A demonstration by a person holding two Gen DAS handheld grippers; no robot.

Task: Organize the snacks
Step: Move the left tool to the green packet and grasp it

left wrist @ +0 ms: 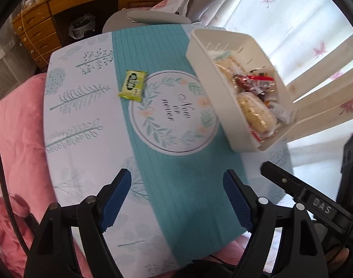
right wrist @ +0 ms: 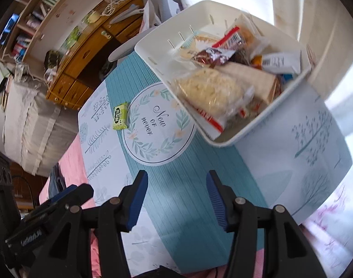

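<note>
In my left wrist view, my left gripper (left wrist: 177, 199) sits at the bottom of the frame with its jaws spread wide and nothing between them, hovering over the teal band of the table (left wrist: 88, 143). The green snack packet (left wrist: 132, 85) lies flat well ahead of it, left of centre in the frame, just beside the round wreath print. It is a small yellow-green wrapper with a dark label I can't read. The white bin (left wrist: 213, 92) sits to the upper right, well apart from my fingers, packed with wrapped snacks: a pale round cake in clear film, and red and brown wrappers. My right gripper's black body (left wrist: 313, 201) shows at the lower right edge.

In my right wrist view, my right gripper (right wrist: 176, 199) is at the bottom centre, also parted wide and empty. The green packet (right wrist: 120, 115) lies left of centre, far ahead, touching the edge of the wreath circle. The bin (right wrist: 153, 55) fills the upper right, heaped with packets, its near corner over the teal band.
</note>
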